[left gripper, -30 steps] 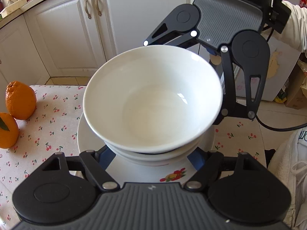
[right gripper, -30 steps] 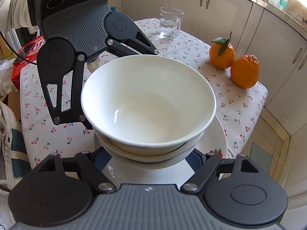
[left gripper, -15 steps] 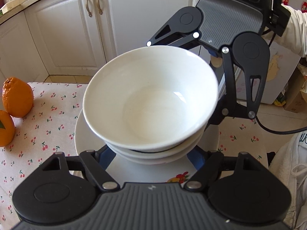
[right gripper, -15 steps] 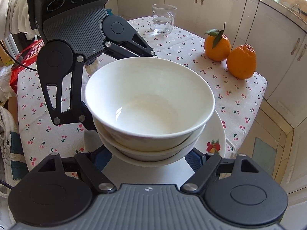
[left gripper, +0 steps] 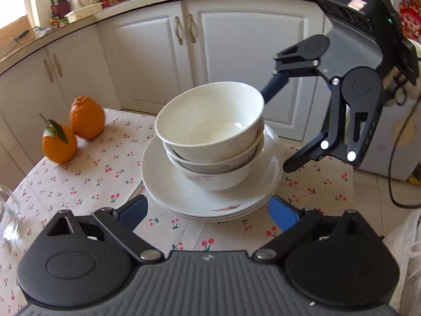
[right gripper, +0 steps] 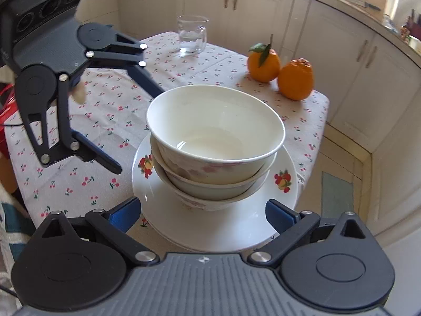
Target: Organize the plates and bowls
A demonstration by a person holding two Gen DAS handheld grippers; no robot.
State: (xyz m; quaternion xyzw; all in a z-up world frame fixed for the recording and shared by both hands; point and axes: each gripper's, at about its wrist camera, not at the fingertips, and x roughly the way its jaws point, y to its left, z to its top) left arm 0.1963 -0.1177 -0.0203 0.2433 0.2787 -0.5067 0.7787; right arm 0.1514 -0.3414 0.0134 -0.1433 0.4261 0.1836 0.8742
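Since the earlier frames both grippers have pulled back from the stack: a second ago their fingers sat close under the bowls, and now the whole stack shows clear of them.

The stack of bowls (left gripper: 210,137) is three white bowls nested one in another, resting on a pile of white plates (left gripper: 184,197) with fruit prints on the rim. The top bowl leans a little off the one below it. The plates lie on the cherry-print tablecloth (left gripper: 92,173), close to the table's edge on the cupboard side.

The left gripper (left gripper: 208,210) has its blue fingers (left gripper: 134,208) spread wide, one at each side of the near rim of the plates. They hold nothing; whether the tips brush the plate rim cannot be told. In the right wrist view the same gripper (right gripper: 139,129) shows beyond the stack, jaws wide apart, its tips clear of the bowls.

The right gripper (right gripper: 204,212) is likewise wide, its blue fingers (right gripper: 279,213) flanking the near rim of the plates and gripping nothing. From the left wrist view it (left gripper: 273,131) hangs beside the stack, one finger reaching behind the top bowl's rim and the other pointing down beside the plates, neither seen closing on anything.

Two oranges (right gripper: 281,71) sit touching each other beyond the stack, and a glass mug (right gripper: 192,36) stands farther off on the cloth.
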